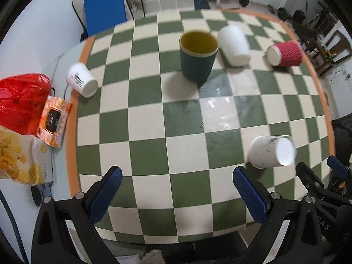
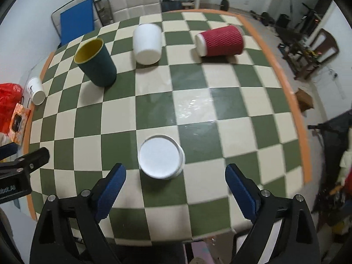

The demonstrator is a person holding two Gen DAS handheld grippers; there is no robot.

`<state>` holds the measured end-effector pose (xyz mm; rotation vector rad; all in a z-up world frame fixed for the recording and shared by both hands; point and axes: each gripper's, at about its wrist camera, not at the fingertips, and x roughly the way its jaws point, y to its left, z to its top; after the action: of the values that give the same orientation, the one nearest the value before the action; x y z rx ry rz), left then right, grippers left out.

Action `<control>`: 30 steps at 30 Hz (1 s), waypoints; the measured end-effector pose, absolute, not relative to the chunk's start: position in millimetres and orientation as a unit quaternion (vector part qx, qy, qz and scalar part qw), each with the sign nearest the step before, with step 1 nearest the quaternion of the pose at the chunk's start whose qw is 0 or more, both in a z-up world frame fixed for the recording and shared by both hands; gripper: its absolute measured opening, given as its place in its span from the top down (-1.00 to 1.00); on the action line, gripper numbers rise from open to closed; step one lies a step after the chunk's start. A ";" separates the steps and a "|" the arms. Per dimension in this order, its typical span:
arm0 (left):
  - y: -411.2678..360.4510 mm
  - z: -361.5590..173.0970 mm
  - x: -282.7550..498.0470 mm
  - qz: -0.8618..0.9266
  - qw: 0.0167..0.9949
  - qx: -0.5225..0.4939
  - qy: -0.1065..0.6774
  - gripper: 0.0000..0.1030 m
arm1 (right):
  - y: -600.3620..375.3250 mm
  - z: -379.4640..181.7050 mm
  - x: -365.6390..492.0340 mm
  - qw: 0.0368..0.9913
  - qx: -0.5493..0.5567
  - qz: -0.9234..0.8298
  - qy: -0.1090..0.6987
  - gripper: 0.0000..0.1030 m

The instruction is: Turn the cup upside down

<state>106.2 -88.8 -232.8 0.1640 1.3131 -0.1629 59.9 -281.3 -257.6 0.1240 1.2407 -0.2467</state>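
Both pairs of jaws stand wide apart with nothing between them. Just ahead of the right gripper (image 2: pixel 175 177) sits a small white cup (image 2: pixel 161 160), upside down on the checkered tablecloth (image 2: pixel 198 114) — its flat base faces the camera, and no finger touches it. From the left gripper (image 1: pixel 177 186) the same white cup (image 1: pixel 272 151) shows off to the right, near the right-hand finger but apart from it, and the other gripper's black frame and blue pad edge in at the far right.

Further out, a dark green cup (image 2: pixel 95 62) with a yellow inside stands upright, mouth up, toward the table's far left. Beside it a plain white cup (image 2: pixel 147 43) stands inverted, and a red ribbed cup (image 2: pixel 220 41) lies on its side near the orange border. A printed white cup (image 1: pixel 81 79) rests bottom up at the left edge — beyond it, off the cloth, lie a red plastic bag (image 1: pixel 21 99), an orange wipes packet (image 1: pixel 54 124) and a snack bag (image 1: pixel 21 156).
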 end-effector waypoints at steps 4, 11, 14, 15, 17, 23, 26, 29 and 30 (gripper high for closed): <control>-88.4 -197.2 85.7 -0.077 0.809 0.073 0.579 -1.00 | -278.9 -219.0 36.5 0.816 0.064 -0.141 0.558 -0.82; -91.2 -145.9 45.9 -0.066 0.835 0.057 0.543 -1.00 | -277.7 -156.6 -1.2 0.838 0.059 -0.142 0.523 -0.82; -91.3 -121.4 27.5 -0.059 0.846 0.042 0.528 -1.00 | -278.8 -128.7 -19.0 0.847 0.050 -0.135 0.511 -0.82; -91.2 -111.9 20.6 -0.059 0.849 0.036 0.523 -1.00 | -278.7 -120.7 -24.3 0.851 0.047 -0.131 0.507 -0.82; -91.8 -92.9 6.5 -0.056 0.859 0.028 0.508 -1.00 | -279.4 -98.2 -39.1 0.861 0.038 -0.122 0.492 -0.82; -94.3 -47.2 -31.4 -0.048 0.877 0.014 0.478 -1.00 | -284.7 -38.5 -79.6 0.886 0.024 -0.106 0.450 -0.83; -97.4 -30.4 -47.8 -0.044 0.883 0.013 0.468 -1.00 | -289.4 -15.6 -97.9 0.894 0.026 -0.102 0.436 -0.86; -100.0 -17.3 -62.6 -0.043 0.887 0.013 0.460 -1.00 | -291.5 2.6 -114.8 0.900 0.024 -0.098 0.425 -0.87; -100.8 -14.5 -66.2 -0.041 0.888 0.013 0.459 -1.00 | -292.1 8.0 -120.3 0.902 0.025 -0.096 0.421 -0.87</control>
<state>-66.2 -100.8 -14.6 0.0268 0.9532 -0.0859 -120.3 -292.1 8.0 0.0510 0.8706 -0.1980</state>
